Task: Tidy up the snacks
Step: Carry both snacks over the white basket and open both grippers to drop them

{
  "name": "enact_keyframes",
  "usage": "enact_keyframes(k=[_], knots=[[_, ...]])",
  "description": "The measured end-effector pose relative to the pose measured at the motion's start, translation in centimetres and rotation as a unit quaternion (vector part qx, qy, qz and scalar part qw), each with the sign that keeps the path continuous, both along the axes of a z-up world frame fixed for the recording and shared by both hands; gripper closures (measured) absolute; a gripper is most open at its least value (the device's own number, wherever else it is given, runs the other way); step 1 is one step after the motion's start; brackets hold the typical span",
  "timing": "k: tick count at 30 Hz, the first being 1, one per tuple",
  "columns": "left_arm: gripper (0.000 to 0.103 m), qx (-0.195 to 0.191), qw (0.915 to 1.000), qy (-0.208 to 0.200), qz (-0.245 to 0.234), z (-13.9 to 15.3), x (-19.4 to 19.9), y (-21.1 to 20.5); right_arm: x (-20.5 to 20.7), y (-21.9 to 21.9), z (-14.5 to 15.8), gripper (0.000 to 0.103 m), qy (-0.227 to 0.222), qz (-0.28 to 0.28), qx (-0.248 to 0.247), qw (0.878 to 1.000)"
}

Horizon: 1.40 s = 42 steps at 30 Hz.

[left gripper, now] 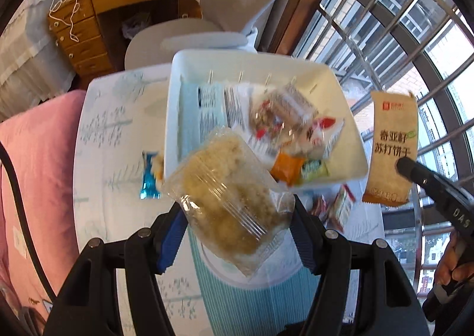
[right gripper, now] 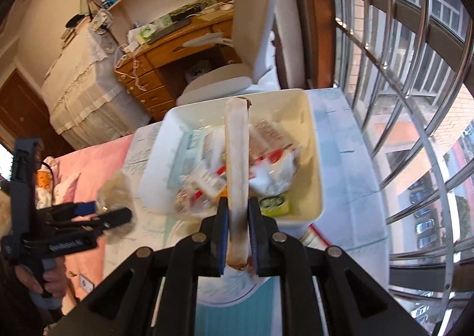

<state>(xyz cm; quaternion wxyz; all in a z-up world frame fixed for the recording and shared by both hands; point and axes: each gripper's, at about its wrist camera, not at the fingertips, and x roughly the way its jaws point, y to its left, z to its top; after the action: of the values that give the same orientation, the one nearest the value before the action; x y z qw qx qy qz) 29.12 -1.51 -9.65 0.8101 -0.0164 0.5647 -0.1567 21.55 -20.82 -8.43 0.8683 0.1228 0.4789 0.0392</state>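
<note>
Two Chinese lines on cracker packet

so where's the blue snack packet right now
In the left wrist view the blue snack packet lies on the patterned tablecloth, just left of the white bin, outside it.

Daylight enters from barred window on right, bright, slightly overexposed glass. Room side dimmer, warm. Snacks in white bin smeared by motion blur. Strong fisheye bending, dark corners in both views.
</note>
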Motion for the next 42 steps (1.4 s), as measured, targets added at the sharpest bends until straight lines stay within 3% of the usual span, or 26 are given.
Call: enact_keyframes(k=[10, 12, 14, 17, 22, 26, 29, 42], knots=[[0.039, -0.012, 0.9998, 0.004, 0.014, -2.9, 5.0, -1.7, 3.0, -3.2, -3.4, 0.09, 0.039, -0.041, -0.008, 0.998], [0.035, -0.019, 0.9996, 0.016, 0.015, -4.0, 5.7, -1.9, 3.4, -3.5, -4.0, 0.09, 0.049, -0.048, -0.008, 0.998], [0.024, -0.022, 0.9993, 0.027, 0.016, -4.7, 6.1, -2.1, 3.7, -3.7, -4.3, 0.089, 0.053, -0.053, -0.013, 0.997], [0.021, -0.019, 0.9993, 0.031, 0.012, -5.1, 6.1, -2.3, 3.9, -3.8, -4.3, 0.088, 0.05, -0.057, -0.021, 0.997], [0.019, -0.032, 0.9991, 0.026, 0.009, -4.3, 5.4, -2.2, 3.5, -3.8, -4.2, 0.084, 0.052, -0.062, -0.014, 0.997], [0.018, -0.04, 0.999, 0.017, 0.003, -3.3, 4.3, -2.0, 2.7, -4.0, -3.5, 0.069, 0.043, -0.073, -0.009, 0.996], [0.018, -0.041, 0.9991, 0.012, 0.0, -2.6, 3.0, -1.9, 2.0, -4.0, -2.8, 0.064, 0.04, -0.077, -0.006, 0.996], [0.018, -0.048, 0.9986, 0.008, 0.018, -0.9, -3.0, -0.8, -3.0, -4.0, -1.2, 0.057, 0.035, -0.082, 0.01, 0.996]])
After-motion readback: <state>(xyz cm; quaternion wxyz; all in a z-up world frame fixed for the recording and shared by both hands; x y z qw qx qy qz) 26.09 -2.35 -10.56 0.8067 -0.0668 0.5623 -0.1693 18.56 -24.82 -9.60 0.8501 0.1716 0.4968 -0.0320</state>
